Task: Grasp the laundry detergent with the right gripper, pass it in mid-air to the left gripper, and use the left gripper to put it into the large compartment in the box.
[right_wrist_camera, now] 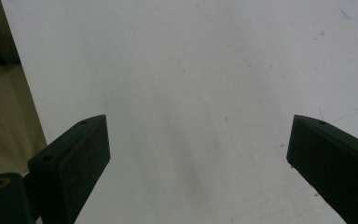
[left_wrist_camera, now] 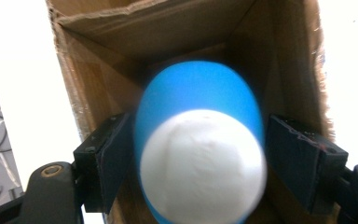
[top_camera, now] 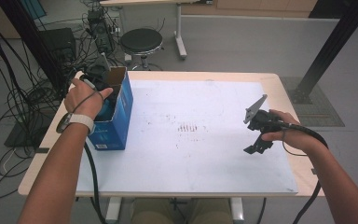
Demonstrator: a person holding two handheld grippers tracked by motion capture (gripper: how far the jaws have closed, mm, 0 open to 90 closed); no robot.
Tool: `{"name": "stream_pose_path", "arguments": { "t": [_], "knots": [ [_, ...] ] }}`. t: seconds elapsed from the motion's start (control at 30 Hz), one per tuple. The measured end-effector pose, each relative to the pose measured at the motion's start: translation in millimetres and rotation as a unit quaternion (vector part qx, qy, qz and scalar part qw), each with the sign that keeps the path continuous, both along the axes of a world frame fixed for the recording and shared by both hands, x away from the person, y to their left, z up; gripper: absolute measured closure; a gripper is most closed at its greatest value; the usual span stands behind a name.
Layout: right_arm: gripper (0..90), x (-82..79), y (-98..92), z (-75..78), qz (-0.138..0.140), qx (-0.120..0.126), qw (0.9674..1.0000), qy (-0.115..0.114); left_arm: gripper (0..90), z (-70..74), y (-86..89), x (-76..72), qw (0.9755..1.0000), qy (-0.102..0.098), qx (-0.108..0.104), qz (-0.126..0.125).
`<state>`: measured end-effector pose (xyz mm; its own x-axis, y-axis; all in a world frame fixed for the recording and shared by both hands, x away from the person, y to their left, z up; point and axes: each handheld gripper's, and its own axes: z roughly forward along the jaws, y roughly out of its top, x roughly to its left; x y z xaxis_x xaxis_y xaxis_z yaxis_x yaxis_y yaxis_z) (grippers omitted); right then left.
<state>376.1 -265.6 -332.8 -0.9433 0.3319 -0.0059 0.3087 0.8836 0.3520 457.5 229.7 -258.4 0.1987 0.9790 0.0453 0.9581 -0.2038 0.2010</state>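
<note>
1. My left gripper (left_wrist_camera: 193, 154) points down into the open top of the blue cardboard box (top_camera: 121, 109) at the far left of the table (top_camera: 279, 84).
2. Between its jaws sits a blue-and-white rounded object (left_wrist_camera: 200, 144), blurred; it may be a ball or capsule, I cannot tell which.
3. The right jaw stands apart from it and the left jaw is at most brushing it, so I read this claw as released.
4. The object lies inside the box, brown walls around it.
5. My right gripper (top_camera: 259, 135) hangs over the white mat (top_camera: 196, 158) at the near right, jaws spread wide, holding nothing.
</note>
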Motion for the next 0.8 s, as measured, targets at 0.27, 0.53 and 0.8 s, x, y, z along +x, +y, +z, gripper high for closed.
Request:
{"name": "stream_pose_path", "arguments": {
  "t": [0.27,0.53,0.8],
  "knots": [
    [5.9,-1.6,1.0,2.3,0.001,-0.002,1.0,-0.002,17.3,14.3,-0.2,-3.7,0.9999,-0.012,0.0,-0.008],
    [5.9,-3.1,0.1,6.2,0.0,-0.005,1.0,-0.004,13.7,35.6,-6.9,-8.3,0.9992,-0.023,0.012,-0.032],
    [5.9,-4.3,-2.2,12.3,-0.005,-0.003,1.0,-0.007,12.2,70.2,-17.8,-17.8,0.9964,-0.049,0.017,-0.067]
  ]
}}
